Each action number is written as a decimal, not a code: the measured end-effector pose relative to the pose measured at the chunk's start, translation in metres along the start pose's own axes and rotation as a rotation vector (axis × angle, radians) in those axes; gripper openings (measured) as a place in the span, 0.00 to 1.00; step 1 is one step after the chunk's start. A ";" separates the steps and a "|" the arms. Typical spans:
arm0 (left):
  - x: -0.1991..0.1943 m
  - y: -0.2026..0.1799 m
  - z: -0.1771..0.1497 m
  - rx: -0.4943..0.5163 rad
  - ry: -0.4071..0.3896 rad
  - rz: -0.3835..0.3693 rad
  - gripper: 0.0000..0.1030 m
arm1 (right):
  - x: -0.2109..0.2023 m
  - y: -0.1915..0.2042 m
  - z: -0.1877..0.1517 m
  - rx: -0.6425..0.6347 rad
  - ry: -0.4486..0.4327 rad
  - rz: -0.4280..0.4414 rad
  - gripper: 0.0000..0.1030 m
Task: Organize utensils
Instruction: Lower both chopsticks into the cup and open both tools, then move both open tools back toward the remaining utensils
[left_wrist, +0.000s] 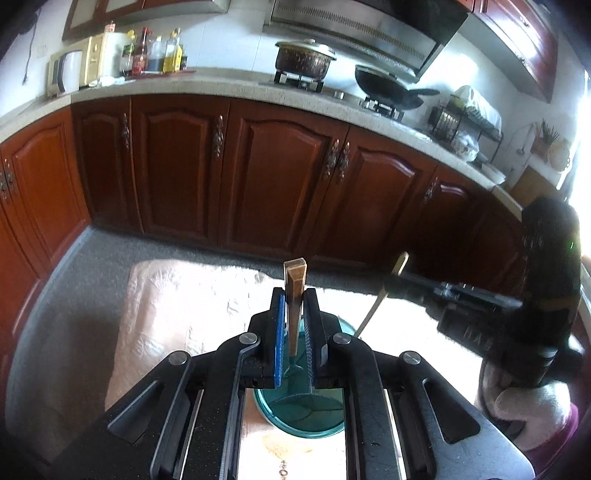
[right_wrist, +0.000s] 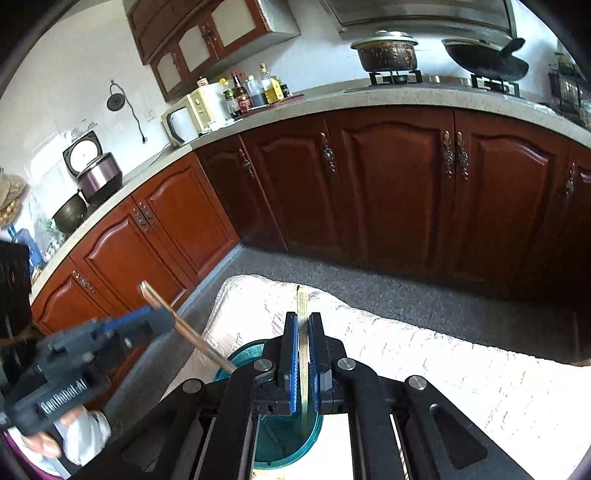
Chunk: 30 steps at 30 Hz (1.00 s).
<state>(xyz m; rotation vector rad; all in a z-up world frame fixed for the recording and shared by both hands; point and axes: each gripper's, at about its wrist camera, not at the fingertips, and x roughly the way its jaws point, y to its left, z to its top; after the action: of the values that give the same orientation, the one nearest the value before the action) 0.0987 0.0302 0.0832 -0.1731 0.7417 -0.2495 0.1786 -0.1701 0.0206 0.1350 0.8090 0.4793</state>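
- The left gripper (left_wrist: 294, 325) is clamped on a brown wooden chopstick (left_wrist: 295, 295), held upright over a teal holder (left_wrist: 303, 413).
- The right gripper (right_wrist: 303, 354) pinches a pale chopstick (right_wrist: 303, 314) whose lower end dips into the same teal holder.
- The holder stands on a tabletop (right_wrist: 443, 369) with a white cover.

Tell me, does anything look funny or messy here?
Nothing looks spilled or broken. Each gripper just holds one wooden chopstick over the teal cup: the left gripper has a darker one, the right gripper a paler one.
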 end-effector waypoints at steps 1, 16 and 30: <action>0.003 0.000 -0.002 0.001 0.006 0.005 0.08 | 0.001 -0.001 0.001 0.007 0.001 0.000 0.05; 0.013 0.004 -0.020 -0.018 0.038 0.034 0.19 | -0.003 -0.017 -0.016 0.081 0.031 0.007 0.27; -0.029 -0.018 -0.039 0.026 -0.008 0.034 0.42 | -0.041 -0.059 -0.094 0.139 0.116 -0.098 0.30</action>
<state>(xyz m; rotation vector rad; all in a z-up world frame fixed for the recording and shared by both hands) 0.0483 0.0186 0.0778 -0.1365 0.7320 -0.2262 0.1075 -0.2473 -0.0348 0.1959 0.9587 0.3405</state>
